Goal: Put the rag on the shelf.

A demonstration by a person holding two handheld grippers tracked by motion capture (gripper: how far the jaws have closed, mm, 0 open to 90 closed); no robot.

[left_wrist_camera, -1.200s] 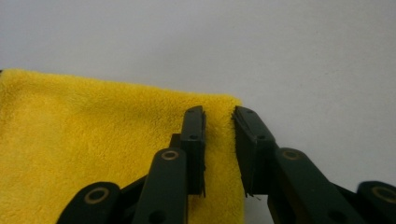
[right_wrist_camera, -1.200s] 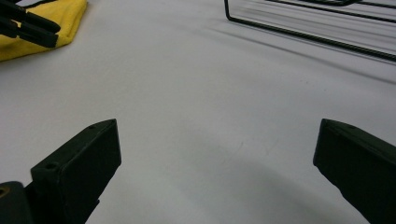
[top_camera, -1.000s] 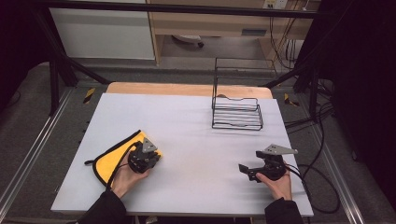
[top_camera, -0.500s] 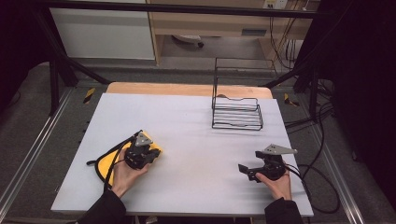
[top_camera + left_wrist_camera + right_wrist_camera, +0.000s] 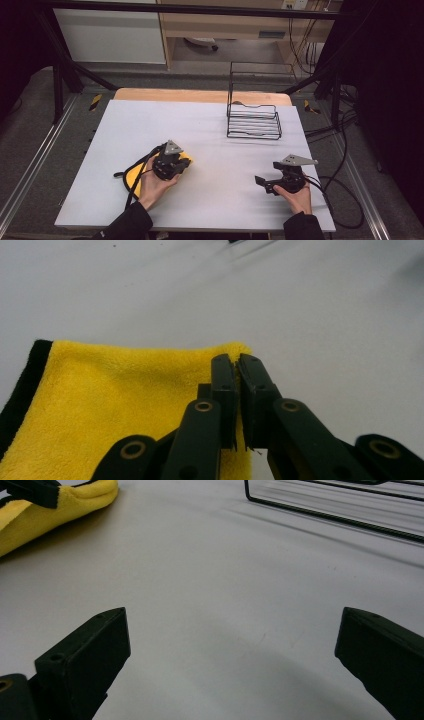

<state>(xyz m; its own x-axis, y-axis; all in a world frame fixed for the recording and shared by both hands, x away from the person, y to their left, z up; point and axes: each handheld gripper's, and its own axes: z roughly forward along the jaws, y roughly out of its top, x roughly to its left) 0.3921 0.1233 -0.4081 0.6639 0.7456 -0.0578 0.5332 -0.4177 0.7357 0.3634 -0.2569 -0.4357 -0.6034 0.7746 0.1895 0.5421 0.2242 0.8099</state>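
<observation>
We have our left gripper (image 5: 236,365) pinched on the near corner of the yellow cloth (image 5: 120,395), which lies flat on the table (image 5: 215,125). Our right gripper (image 5: 232,645) waits wide open, well apart. Any folding or lifting looks barely begun.

I moved my left gripper (image 5: 172,167) toward the right edge of the yellow cloth (image 5: 134,176), so more of the cloth lay bare behind it. The cloth's right corner, which had lain flat beside the claw, ended up pinched between its closed jaws, a fold of yellow bunched just under them.
</observation>
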